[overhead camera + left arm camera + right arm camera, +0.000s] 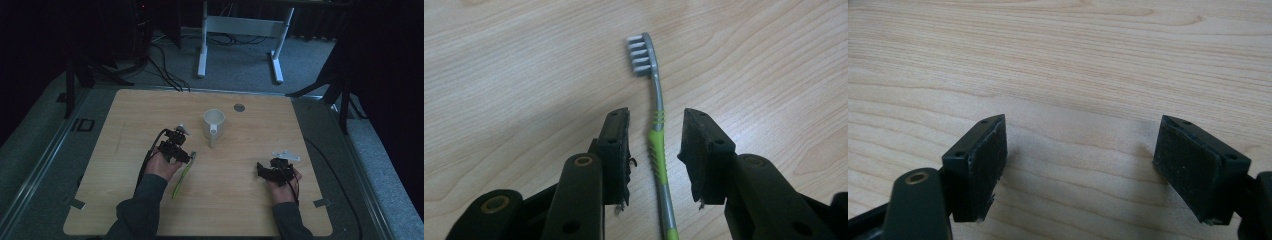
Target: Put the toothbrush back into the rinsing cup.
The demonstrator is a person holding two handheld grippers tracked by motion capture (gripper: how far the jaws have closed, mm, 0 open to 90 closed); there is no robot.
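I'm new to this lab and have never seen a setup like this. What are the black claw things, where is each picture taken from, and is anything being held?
A person sits at a wooden table with a hand-held two-jaw gripper in each hand. The high view looks down from above: the left gripper is by a green and grey toothbrush, the right gripper is off to the side, and a white mug stands further back. The other two pictures come from cameras riding on the grippers. In the left gripper view the toothbrush lies flat between the open jaws, not clamped. In the right gripper view the jaws stand wide open over bare wood. Nothing is held.
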